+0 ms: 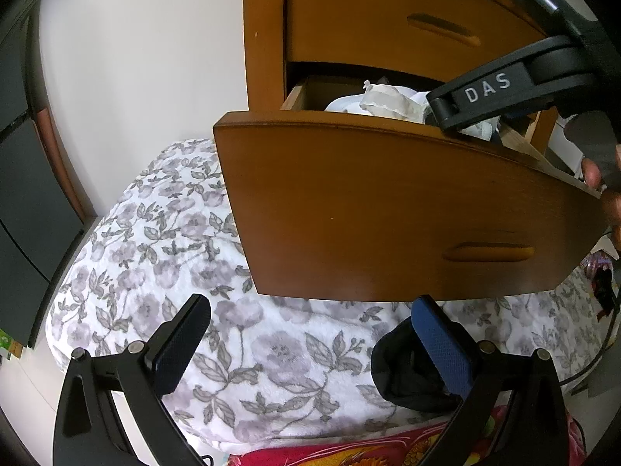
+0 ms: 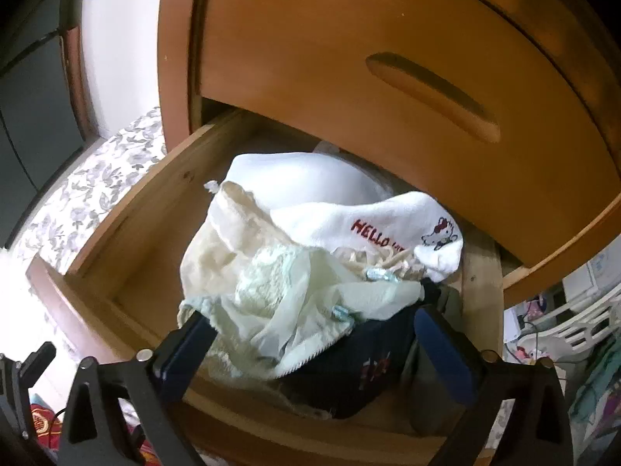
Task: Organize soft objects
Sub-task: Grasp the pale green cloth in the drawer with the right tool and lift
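Observation:
The wooden drawer [image 2: 128,209] stands pulled out and holds soft clothes: a white Hello Kitty sock [image 2: 388,225], pale cream lace underwear [image 2: 279,291] and a dark navy garment [image 2: 349,376]. My right gripper [image 2: 310,334] is open above the drawer, its jaws on either side of the pile, holding nothing. My left gripper [image 1: 310,318] is open over the bed, below the drawer front [image 1: 388,209]. A dark garment [image 1: 403,372] lies on the floral blanket [image 1: 194,256] beside its right finger [image 1: 442,345]. The right gripper also shows in the left wrist view [image 1: 504,89].
A closed upper drawer [image 2: 388,58] hangs over the open one. A white wall [image 1: 136,77] and dark cabinet [image 1: 23,202] stand to the left. A red patterned cloth [image 1: 368,450] lies at the near edge. White furniture and clutter [image 2: 574,310] sit to the right.

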### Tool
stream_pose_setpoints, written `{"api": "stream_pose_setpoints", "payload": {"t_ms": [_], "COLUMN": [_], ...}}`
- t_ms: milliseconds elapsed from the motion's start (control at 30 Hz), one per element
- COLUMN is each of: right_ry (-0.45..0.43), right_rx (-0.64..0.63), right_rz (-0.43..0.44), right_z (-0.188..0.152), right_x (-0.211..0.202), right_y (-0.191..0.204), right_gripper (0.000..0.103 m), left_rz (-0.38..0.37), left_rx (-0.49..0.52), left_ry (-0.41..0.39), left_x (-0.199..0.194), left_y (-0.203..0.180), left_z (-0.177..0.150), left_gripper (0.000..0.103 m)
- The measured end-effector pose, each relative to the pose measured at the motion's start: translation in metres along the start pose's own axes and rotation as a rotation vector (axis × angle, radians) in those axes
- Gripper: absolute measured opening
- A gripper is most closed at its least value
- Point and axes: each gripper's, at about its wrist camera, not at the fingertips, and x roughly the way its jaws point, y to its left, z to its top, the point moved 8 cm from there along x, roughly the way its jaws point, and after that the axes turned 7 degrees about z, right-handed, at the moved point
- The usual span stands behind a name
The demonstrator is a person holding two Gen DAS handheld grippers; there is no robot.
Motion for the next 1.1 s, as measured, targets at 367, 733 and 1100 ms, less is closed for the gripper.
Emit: {"api": "stream_pose_setpoints", "payload": {"t_ms": [367,733,1100], "right_ry": [-0.029,-0.098,-0.248], "right_rx": [0.065,0.094,0.182], "right_rz": [0.025,0.06,0.038], "right_z": [0.005,-0.003,-0.002], "right_x": [-0.004,-0.032,-0.106], "right_y": [-0.017,-0.026,-0.061], "right_gripper": [0.035,0.006,0.005], "left_rz": [-0.002,0.004,0.021], "left_rx": [0.002,0.007,0.022], "left_ry": [0.008,0.003,-0.011], "left_x": [0.001,0.001,-0.002], "left_y": [0.0,0.0,-0.001], "left_z": [0.0,-0.001,-0.001], "left_gripper": [0.103,0.103,0.103]}}
